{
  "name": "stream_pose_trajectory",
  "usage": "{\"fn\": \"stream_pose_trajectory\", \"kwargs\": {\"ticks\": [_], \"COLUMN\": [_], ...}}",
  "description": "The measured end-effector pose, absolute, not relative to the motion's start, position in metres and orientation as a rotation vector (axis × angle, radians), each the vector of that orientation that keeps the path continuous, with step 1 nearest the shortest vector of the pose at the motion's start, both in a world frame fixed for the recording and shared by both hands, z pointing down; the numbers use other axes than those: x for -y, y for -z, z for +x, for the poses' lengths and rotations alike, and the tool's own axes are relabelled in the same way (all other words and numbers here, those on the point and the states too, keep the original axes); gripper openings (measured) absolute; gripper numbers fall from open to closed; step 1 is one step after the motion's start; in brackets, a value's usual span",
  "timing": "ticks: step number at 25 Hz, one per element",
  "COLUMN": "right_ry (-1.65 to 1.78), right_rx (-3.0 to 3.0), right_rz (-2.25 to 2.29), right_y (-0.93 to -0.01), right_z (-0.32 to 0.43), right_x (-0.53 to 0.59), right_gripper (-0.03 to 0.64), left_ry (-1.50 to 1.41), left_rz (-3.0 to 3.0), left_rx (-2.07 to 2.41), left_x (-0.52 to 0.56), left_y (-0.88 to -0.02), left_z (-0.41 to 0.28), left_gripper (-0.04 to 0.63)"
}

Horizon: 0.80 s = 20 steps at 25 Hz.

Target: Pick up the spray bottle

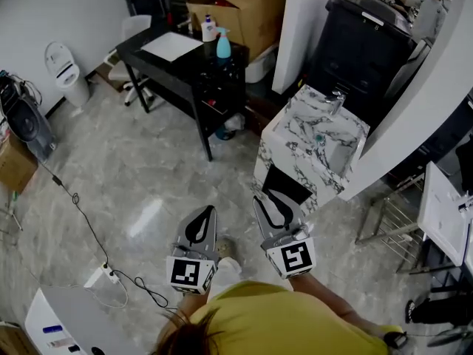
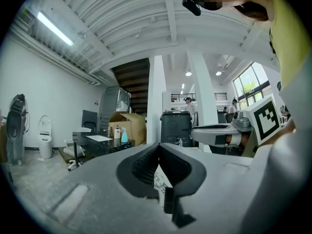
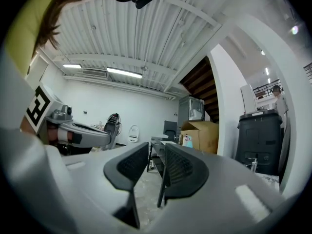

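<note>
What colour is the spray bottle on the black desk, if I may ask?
Light blue spray bottle, clearest in the head view.

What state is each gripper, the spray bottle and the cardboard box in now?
Left gripper: jaws shut, empty.
Right gripper: jaws slightly open, empty.
Spray bottle: upright on the black desk, untouched.
Cardboard box: flaps open.

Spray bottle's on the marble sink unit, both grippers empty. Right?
No: the head view shows the blue spray bottle on the black desk instead. The left gripper and right gripper are empty, as you say.
</note>
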State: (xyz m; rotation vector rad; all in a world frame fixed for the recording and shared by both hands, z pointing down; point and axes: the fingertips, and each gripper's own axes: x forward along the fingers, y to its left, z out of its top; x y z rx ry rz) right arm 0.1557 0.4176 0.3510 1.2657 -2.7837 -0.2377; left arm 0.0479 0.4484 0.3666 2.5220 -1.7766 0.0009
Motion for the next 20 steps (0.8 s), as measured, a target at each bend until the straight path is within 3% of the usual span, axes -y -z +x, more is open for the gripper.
{"fn": "stream_pose_trajectory", "kwargs": {"ticks": [11, 20], "right_ry": [0.202, 0.189], "right_rx": [2.699, 2.654], "right_rz": [1.367, 1.376], "right_y": [-0.356, -0.363], "right_z": [0.090, 0.064], "right_x": [-0.280, -0.229], "right_gripper": [0.171, 0.189], "left_ry": [-0.025, 0.014], "left_rz": [2.586, 2.547], "left_rx": [1.688, 1.680], "left_x": [-0.305, -0.246], "left_y": [-0.371, -0.376], "left_z": [-0.020, -0.053], "left_gripper": [0.004, 0.004]}}
